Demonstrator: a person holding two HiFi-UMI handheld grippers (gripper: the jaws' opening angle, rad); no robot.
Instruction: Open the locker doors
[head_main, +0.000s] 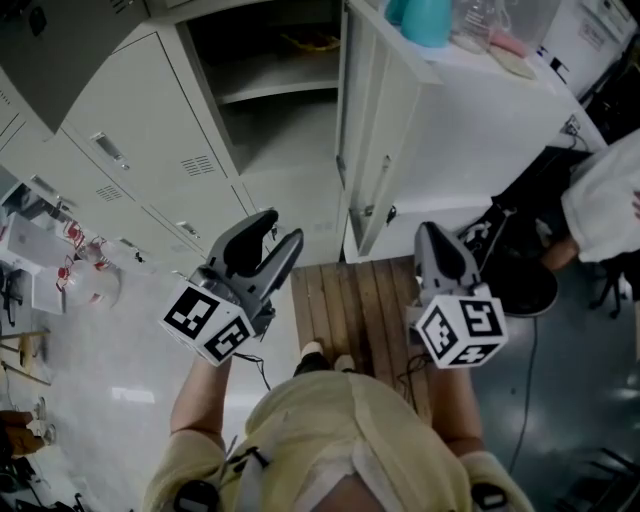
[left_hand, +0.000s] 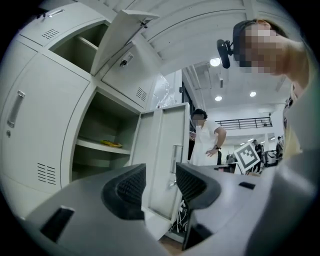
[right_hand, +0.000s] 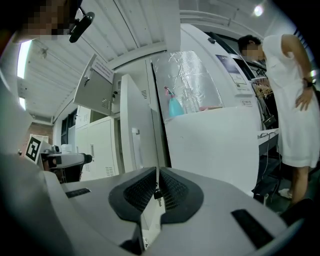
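Left tongs (head_main: 285, 228) spread, nothing between. Right tongs (head_main: 427, 234) all but closed, with small key (right_hand: 157, 194) glimpsed through slit - contact unclear. Open locker door (head_main: 385, 130) edge-on, top cut off.

Teal bottle (head_main: 428, 20); wooden slat platform (head_main: 352, 300) underfoot; white-clad bystander (right_hand: 291, 100) nearby.

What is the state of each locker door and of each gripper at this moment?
left gripper: open, nothing between its jaws.
right gripper: jaws almost together, holding nothing.
lower locker door: swung open.
upper locker door: swung open.
neighbouring locker door: closed.
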